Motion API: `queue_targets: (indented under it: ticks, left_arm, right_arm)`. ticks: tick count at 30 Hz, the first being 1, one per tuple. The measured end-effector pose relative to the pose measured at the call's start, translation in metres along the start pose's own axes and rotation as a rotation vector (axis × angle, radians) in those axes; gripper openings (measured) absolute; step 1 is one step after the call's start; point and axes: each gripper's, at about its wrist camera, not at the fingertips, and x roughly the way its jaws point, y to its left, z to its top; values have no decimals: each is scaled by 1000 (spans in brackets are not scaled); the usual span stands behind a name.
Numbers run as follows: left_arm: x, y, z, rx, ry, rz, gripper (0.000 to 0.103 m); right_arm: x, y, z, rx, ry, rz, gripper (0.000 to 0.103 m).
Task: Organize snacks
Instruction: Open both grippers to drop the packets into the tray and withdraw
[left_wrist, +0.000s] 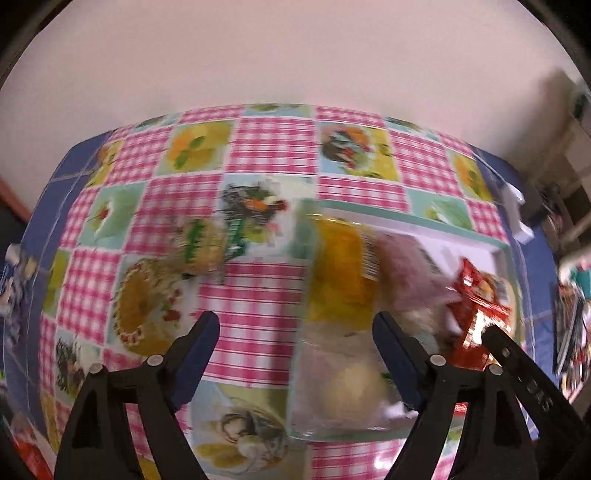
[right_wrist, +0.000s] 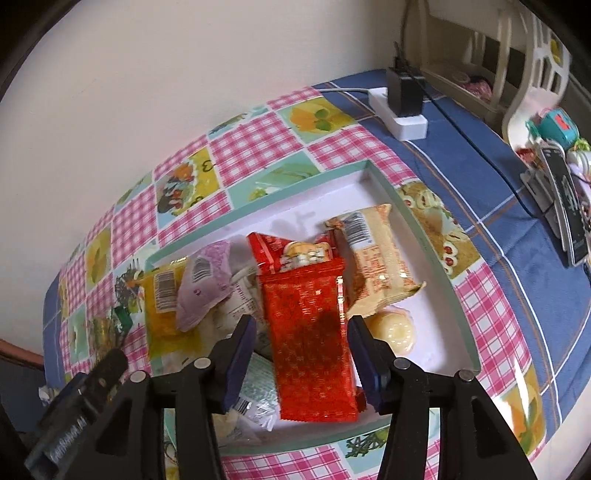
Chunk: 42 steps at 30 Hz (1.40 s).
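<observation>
L gripper (left_wrist: 295, 332) was open, nothing between its jaws; it hung over bare cloth just beside the box's (right_wrist: 424, 225) left wall. R gripper (right_wrist: 301, 332) straddled the red pack (right_wrist: 310, 332), which lay inside the box near its front wall, atop other snacks; pads stood just off the pack's sides, not pressing, so open w/ the pack between; cannot tell if it rested flat.

Risks, as judged: red pack sat on a loose pile, so it could slide toward the front wall; R fingers lifting out could snag the pack's edge or nudge the round jelly (right_wrist: 393, 330) just right of it; L view was blurred, so a fast swing could clip the left wall & shift the box.

Room: back-right corner of the box was bare; the worktop (left_wrist: 255, 306) left of the box was open; a power strip (right_wrist: 402, 118) & clutter sat at the far right edge, well apart.
</observation>
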Motion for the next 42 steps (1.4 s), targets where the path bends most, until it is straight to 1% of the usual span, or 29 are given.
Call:
queue_targets:
  ticks: [3,5,6,7,12,15,18,27,31,35,39,42]
  left_arm:
    - [5,20,2,-60,8,33,88]
    - [8,32,2,-95,12,59,97]
    - [9,40,2,-114,10,71,99]
    - [10,47,3,-132,7,81,99]
    - [14,72,3,-198,9,106,99]
    - [15,85,3,-231,11,124,99]
    - [16,93,3,-245,6,138,99]
    - [17,103,3,-269,17,130,99]
    - [15,108,4,-267,6,134,99]
    - [13,123,5,-287,-3,160,99]
    - [14,143,5,-296,2,197,99]
    - [18,156,4,-299,15,223,99]
  right_arm:
    - [0,12,-3,-39,-6,6,64]
    - [-1,22,-5,-70,-18,10,72]
    - [-1,26,-6,-85,-29,7,79]
    - [-2,30,-7,-96,-38,3,84]
    - [0,44,-12,-146,-48,-12,93]
    - [3,48,-14,-161,-46,-21,103]
    - [4,49,-16,-168,-48,-35,103]
    - [5,50,-17,-174,-43,-48,103]
    - [-2,58,-19,-178,-59,-12,103]
    - [-6,82,-26,-227,-69,41,103]
    - [-3,107,-37,-284,-57,94,103]
    - [1,120,-44,-313,-41,104,103]
